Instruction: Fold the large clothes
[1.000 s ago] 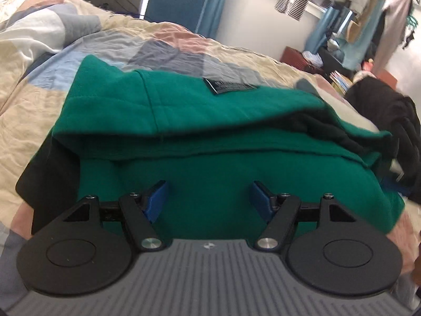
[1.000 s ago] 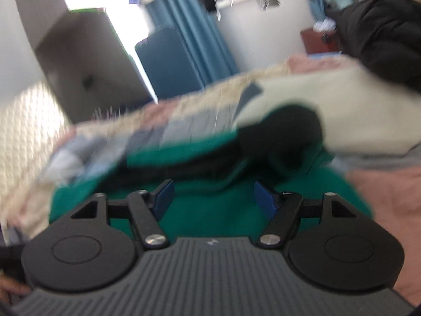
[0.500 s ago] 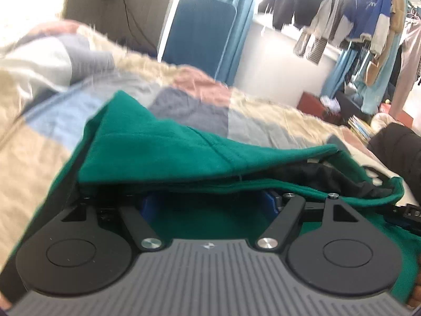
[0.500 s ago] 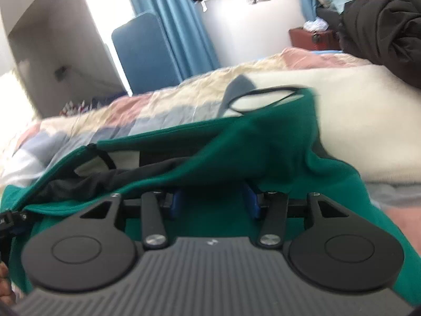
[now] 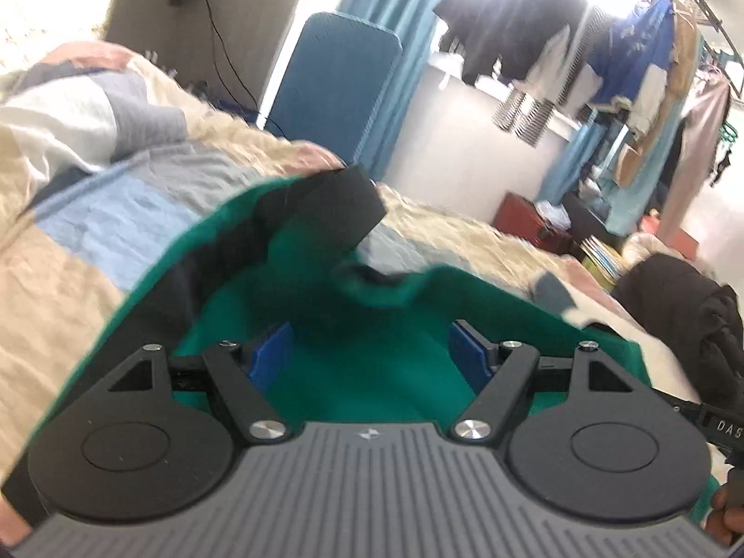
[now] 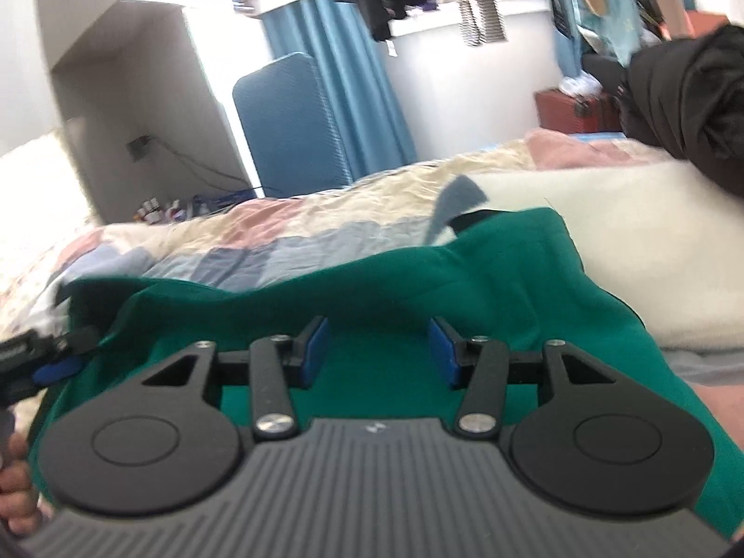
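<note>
A green sweatshirt (image 5: 372,362) with black trim fills the lower centre of both wrist views, bunched on the patchwork quilt (image 5: 93,214) of the bed. Your left gripper (image 5: 372,353) sits with its blue pads (image 5: 272,353) spread wide over the green fabric, clamping nothing. Your right gripper (image 6: 376,348) is likewise released, its pads (image 6: 441,348) parted above the cloth. A black cuff (image 5: 335,209) curls up at mid-frame in the left view. A dark jacket (image 6: 688,93) lies at the right edge; a blue panel (image 6: 288,121) and hanging clothes (image 5: 558,46) stand behind.
</note>
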The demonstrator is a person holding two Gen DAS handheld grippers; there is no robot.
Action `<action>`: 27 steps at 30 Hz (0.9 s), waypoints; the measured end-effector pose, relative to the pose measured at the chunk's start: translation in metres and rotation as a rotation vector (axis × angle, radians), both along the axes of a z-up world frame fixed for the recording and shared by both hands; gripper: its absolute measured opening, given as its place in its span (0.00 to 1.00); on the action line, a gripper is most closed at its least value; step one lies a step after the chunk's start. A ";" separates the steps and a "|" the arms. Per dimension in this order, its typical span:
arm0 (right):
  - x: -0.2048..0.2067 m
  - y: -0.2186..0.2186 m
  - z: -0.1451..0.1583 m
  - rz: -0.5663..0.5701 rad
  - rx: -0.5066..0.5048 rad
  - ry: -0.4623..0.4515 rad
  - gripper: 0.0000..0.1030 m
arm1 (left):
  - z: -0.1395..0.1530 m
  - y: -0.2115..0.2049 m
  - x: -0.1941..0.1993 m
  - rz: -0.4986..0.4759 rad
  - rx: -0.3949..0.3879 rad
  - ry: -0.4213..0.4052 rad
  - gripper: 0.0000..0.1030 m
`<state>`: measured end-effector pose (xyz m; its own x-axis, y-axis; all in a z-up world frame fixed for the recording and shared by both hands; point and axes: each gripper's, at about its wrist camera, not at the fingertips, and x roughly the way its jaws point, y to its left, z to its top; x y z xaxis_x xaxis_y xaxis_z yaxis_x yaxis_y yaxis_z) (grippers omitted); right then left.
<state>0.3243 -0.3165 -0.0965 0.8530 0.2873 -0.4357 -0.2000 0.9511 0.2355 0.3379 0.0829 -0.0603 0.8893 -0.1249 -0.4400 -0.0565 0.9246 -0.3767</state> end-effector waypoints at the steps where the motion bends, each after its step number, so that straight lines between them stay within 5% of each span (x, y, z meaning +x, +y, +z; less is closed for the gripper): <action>1: -0.008 0.001 0.000 0.014 -0.008 0.002 0.50 | 0.000 -0.005 -0.004 -0.014 0.010 0.012 0.76; 6: -0.039 0.008 -0.001 0.048 -0.068 -0.012 0.50 | -0.004 -0.025 -0.023 -0.062 0.049 0.063 0.76; 14: -0.031 0.020 -0.027 0.056 -0.069 0.040 0.50 | -0.038 -0.042 -0.025 -0.053 0.105 0.156 0.76; 19: -0.032 0.019 -0.032 0.054 -0.071 0.043 0.50 | -0.038 -0.034 -0.030 -0.041 0.048 0.148 0.76; 27: -0.058 0.002 -0.010 0.011 0.084 0.100 0.51 | -0.012 -0.020 -0.077 -0.055 -0.101 0.164 0.76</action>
<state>0.2659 -0.3145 -0.1063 0.8030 0.3358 -0.4923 -0.1823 0.9250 0.3335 0.2606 0.0627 -0.0720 0.7971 -0.2223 -0.5615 -0.0750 0.8862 -0.4572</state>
